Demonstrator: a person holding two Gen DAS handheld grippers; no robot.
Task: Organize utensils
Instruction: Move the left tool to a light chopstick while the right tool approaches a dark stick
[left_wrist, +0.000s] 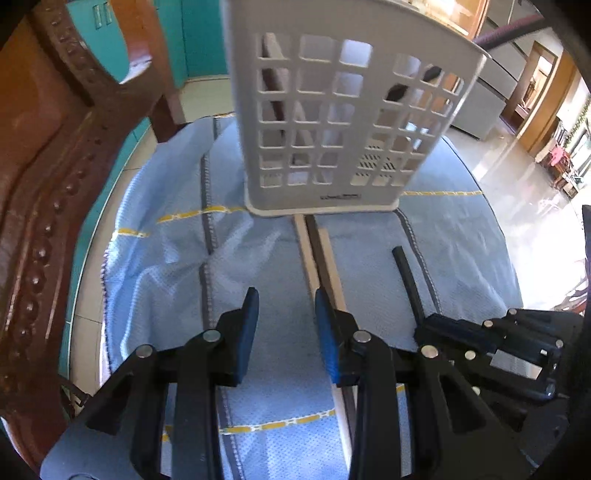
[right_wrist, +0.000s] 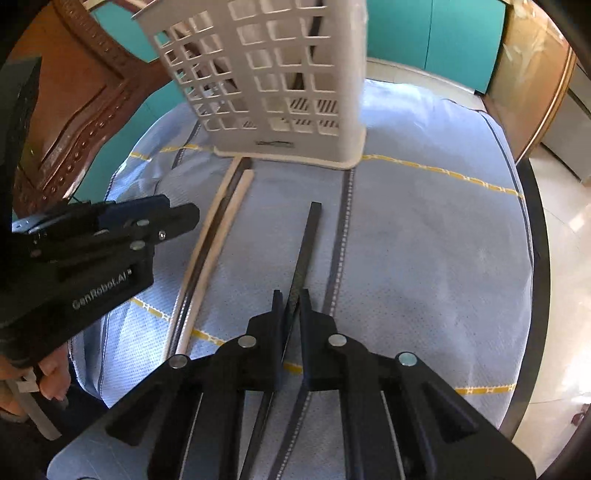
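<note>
Right wrist view shows the right gripper closed tight on a black square-sided chopstick, its jaws pinching the stick partway along while the far end points toward the white perforated plastic utensil basket. That basket stands upright near the far edge of the light blue quilted cloth with yellow and grey stripes, which covers a round table with a dark rim. Inside the basket, through the square holes, a pale stick and a dark one lean against the wall.

To the left of the held chopstick, three more lie side by side on the cloth: two light wooden chopsticks with a dark chopstick between them, their far tips touching the basket's base.

Left wrist view shows the left gripper with its blue-padded jaws wide apart and holding nothing, hovering low over the cloth just beside the three lying sticks; its right pad sits over them. A carved brown wooden chair stands past the table's left edge, with teal cabinets behind
</note>
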